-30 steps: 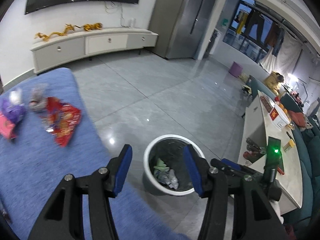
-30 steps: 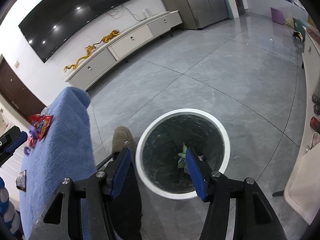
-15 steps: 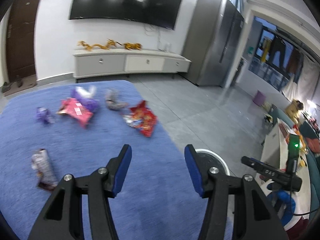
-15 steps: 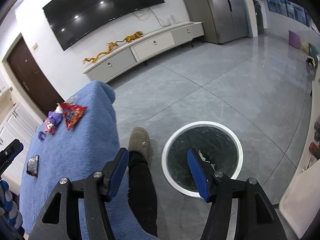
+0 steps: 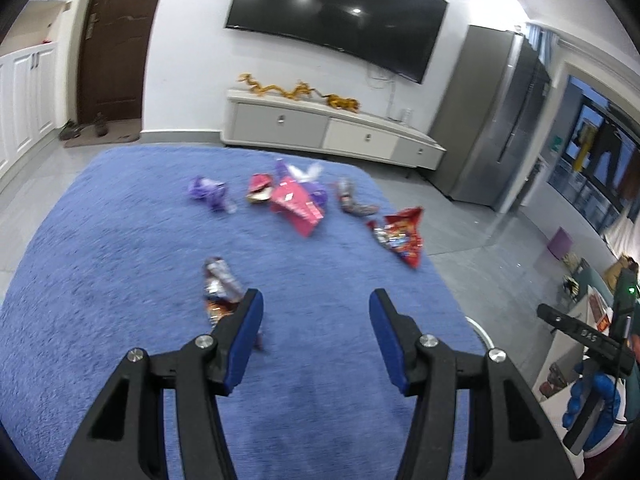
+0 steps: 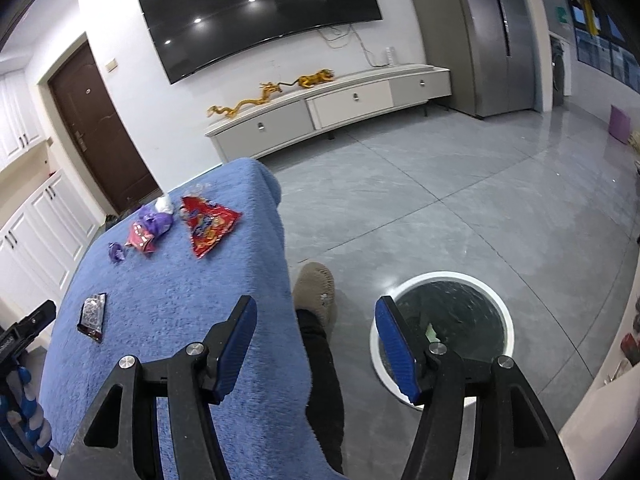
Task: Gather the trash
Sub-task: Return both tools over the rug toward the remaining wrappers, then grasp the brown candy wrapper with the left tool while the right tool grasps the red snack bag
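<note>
Both grippers, left (image 5: 316,316) and right (image 6: 316,322), hang with jaws apart and empty; wrappers (image 5: 296,200) litter the blue cover (image 5: 120,260) at twelve o'clock, bin (image 6: 442,326) waiting at three.

Indoor light, even and a bit cool; fisheye bend in both views.

Ceiling spots show as small white dots of glare on the dark TV screen (image 5: 336,20), and the grey floor (image 6: 460,208) has a soft sheen. Shadows are weak. The left wrist view has motion blur: wrappers (image 5: 296,200) and the blue cloth (image 5: 120,240) look smeared. The right wrist view is sharper. Straight lines curve near the edges, and the corners go black w/ vignette.
</note>
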Tool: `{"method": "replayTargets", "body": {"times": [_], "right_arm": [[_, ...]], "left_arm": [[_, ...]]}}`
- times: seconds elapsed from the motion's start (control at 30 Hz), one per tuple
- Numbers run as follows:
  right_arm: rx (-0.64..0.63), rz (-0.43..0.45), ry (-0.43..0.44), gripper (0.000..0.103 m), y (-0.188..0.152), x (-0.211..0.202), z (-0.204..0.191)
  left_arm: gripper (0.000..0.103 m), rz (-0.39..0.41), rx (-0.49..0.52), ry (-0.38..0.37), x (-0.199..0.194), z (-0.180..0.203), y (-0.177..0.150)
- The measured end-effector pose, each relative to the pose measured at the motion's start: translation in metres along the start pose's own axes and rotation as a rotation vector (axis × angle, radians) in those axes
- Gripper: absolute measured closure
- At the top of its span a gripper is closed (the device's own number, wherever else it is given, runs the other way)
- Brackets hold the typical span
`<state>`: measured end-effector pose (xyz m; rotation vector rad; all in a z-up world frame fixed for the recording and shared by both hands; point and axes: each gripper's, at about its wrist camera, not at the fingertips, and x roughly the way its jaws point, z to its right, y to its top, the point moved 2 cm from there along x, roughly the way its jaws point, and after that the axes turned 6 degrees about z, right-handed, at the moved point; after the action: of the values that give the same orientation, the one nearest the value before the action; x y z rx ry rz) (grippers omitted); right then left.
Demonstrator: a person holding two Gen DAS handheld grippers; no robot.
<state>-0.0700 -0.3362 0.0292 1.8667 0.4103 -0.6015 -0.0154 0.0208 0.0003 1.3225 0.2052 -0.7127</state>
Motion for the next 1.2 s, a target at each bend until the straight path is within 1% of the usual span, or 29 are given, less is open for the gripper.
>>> {"method": "replayTargets", "body": {"times": [0.13,0.3,0.5,0.7,0.9,1.07,1.2], "right_arm": [[-0.018,-0.025,0.019,0.042,-0.001,0.011,-0.007],[-0.043,-0.053,0.042,0.040,0.000,0.032,-0.020],[-0.087,-0.074,0.083,0.038,0.007,0.062,-0.041],[-0.142,-0.082,0.126,0.034,0.014,0.094,-0.066],[-0.221,-0.070,0.173,0.031,0.028,0.124,-0.093],[-0.276,-0.045,0.191,0.028,0.041,0.144,-0.109],[-0.308,-0.036,0.199,0.028,0.049,0.158,-0.116]], "left_arm": [[0.050,-0.010,-0.014,0.065,0.009,-0.018,-0.005],[0.050,-0.048,-0.032,0.097,0.027,-0.031,-0.010],[0.050,-0.079,-0.034,0.113,0.047,-0.038,-0.011],[0.050,-0.105,-0.029,0.126,0.066,-0.046,-0.013],[0.050,-0.134,-0.030,0.128,0.085,-0.050,-0.015],[0.050,-0.145,-0.045,0.142,0.097,-0.058,-0.012],[0.051,-0.153,-0.054,0.145,0.107,-0.064,-0.007]]}}
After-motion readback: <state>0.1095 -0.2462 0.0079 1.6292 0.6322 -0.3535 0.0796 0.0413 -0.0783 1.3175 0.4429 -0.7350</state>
